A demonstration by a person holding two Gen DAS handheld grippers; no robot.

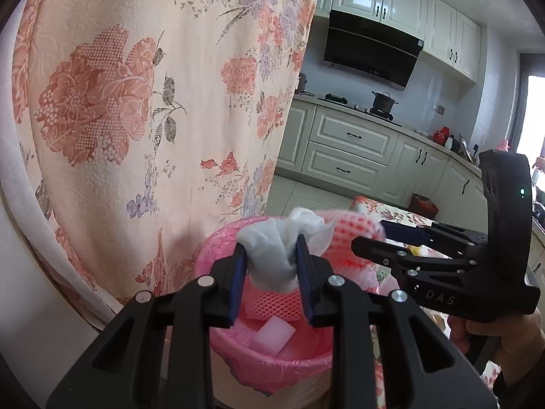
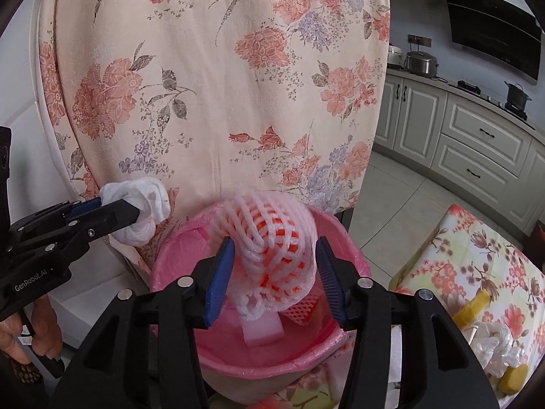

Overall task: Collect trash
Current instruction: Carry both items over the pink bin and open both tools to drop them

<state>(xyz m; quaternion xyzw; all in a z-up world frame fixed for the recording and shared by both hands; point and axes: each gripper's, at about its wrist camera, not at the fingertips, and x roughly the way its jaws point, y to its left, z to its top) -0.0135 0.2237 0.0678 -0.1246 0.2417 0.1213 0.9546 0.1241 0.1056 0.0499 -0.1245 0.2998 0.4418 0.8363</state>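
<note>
My left gripper (image 1: 271, 248) is shut on a crumpled white tissue (image 1: 282, 245) and holds it above the pink-lined trash bin (image 1: 272, 358). It also shows in the right wrist view (image 2: 136, 211), left of the bin (image 2: 163, 262). My right gripper (image 2: 276, 259) is open, and a pink and white foam fruit net (image 2: 272, 248) hangs between its fingers over the bin, blurred. The net also shows in the left wrist view (image 1: 354, 235). Inside the bin lie a white foam block (image 2: 262, 332) and a pink net piece (image 2: 305, 310).
A floral cloth (image 2: 221, 85) hangs right behind the bin. A table with a floral cover (image 2: 477, 255) at the right holds a yellow item (image 2: 471, 306) and a clear plastic bag (image 2: 497, 344). Kitchen cabinets (image 1: 351, 143) stand beyond.
</note>
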